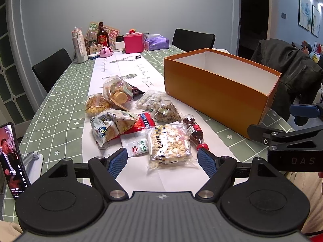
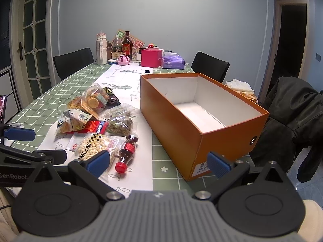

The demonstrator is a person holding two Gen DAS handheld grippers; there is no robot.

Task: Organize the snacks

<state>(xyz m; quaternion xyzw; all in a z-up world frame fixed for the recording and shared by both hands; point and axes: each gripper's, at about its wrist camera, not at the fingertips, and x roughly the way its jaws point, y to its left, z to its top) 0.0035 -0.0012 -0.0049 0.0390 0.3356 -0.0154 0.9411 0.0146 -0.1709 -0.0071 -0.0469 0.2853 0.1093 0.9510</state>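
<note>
Both claws, left (image 1: 162, 161) and right (image 2: 158, 162), gape wide, holding nothing; slick bags (image 1: 168, 146) mid-frame could slip before reaching the box (image 2: 203, 119).

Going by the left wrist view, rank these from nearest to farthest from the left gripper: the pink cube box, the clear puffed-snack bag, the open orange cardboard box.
1. Clear puffed-snack bag, just ahead of the left gripper.
2. Open orange cardboard box, right, mid-table.
3. Pink cube box, far end.

Far end of desk: dark brown glass bottle (image 2: 127, 44), pink square gift box (image 2: 151, 57), purple tissue pack (image 2: 173, 63); black leather jacket (image 2: 294, 113) over chair.
</note>
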